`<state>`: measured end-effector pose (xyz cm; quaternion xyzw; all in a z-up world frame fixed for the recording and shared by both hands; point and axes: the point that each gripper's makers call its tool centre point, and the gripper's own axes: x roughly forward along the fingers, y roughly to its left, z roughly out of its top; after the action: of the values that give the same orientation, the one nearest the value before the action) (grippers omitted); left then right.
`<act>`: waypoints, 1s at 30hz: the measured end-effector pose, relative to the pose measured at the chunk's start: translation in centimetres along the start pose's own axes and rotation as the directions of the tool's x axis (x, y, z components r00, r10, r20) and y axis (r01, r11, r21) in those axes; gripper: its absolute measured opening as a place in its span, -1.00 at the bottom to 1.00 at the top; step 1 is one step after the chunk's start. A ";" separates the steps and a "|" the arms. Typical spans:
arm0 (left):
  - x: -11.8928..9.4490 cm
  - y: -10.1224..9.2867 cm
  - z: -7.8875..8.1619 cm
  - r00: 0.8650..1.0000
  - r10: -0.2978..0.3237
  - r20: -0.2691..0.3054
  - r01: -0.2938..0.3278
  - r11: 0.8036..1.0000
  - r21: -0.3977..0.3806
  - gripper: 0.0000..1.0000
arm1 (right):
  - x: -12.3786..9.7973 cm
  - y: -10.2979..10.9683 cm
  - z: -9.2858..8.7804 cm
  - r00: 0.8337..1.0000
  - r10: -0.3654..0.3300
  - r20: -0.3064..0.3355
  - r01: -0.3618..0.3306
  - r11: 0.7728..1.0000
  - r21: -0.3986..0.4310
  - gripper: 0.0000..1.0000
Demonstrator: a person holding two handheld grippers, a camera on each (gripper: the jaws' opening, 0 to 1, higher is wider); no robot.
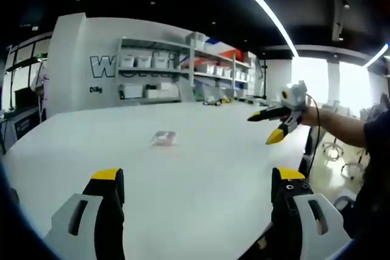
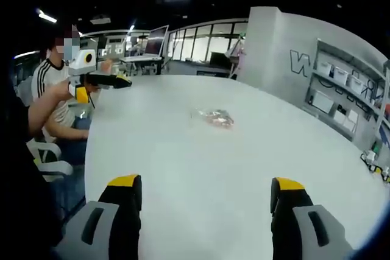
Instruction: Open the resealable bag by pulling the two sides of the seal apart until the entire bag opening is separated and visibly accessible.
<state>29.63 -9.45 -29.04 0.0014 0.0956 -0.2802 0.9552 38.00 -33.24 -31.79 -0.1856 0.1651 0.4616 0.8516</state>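
A small clear resealable bag [image 1: 164,138] with something pinkish inside lies flat on the white table [image 1: 201,199], well ahead of both grippers. In the left gripper view my left gripper [image 1: 198,178] stands open low over the near table, nothing between its yellow-tipped jaws. The right gripper [image 1: 262,130] hovers open at the table's right edge, held by a hand. In the right gripper view the bag [image 2: 214,117] lies mid-table and my right gripper [image 2: 206,182] is open and empty. The left gripper [image 2: 105,89] hangs in the air at the left, apart from the bag.
Shelves with white bins [image 1: 183,65] line the back wall. Small items [image 1: 213,101] sit at the table's far edge. A seated person in a striped shirt [image 2: 49,80] and a white chair [image 2: 46,156] are at the table's left side. Stools [image 1: 341,150] stand right.
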 end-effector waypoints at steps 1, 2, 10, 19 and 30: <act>0.0 0.0 0.0 1.000 0.001 -0.001 -0.001 1.000 0.000 0.99 | 0.0 0.0 -0.1 1.000 0.001 -0.002 -0.001 1.000 -0.001 0.77; 0.0 0.1 0.0 1.000 0.001 -0.001 -0.001 1.000 0.001 0.99 | 0.0 0.0 -0.1 1.000 0.000 -0.002 0.000 1.000 -0.001 0.77; 0.0 0.1 0.0 1.000 0.002 0.000 -0.002 1.000 0.002 0.99 | 0.0 0.1 -0.2 1.000 -0.001 -0.005 0.001 1.000 -0.005 0.77; 0.1 0.1 0.0 1.000 0.001 -0.001 -0.001 1.000 0.001 0.99 | 0.2 -0.1 -0.2 1.000 0.001 -0.004 -0.001 1.000 -0.001 0.77; 0.1 0.1 0.2 1.000 0.000 0.005 0.000 1.000 0.001 0.99 | 0.2 0.0 -0.1 1.000 0.004 -0.005 -0.004 1.000 -0.003 0.77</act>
<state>29.79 -9.43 -28.87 0.0010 0.0932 -0.2800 0.9555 38.11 -33.10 -31.97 -0.1879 0.1670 0.4631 0.8499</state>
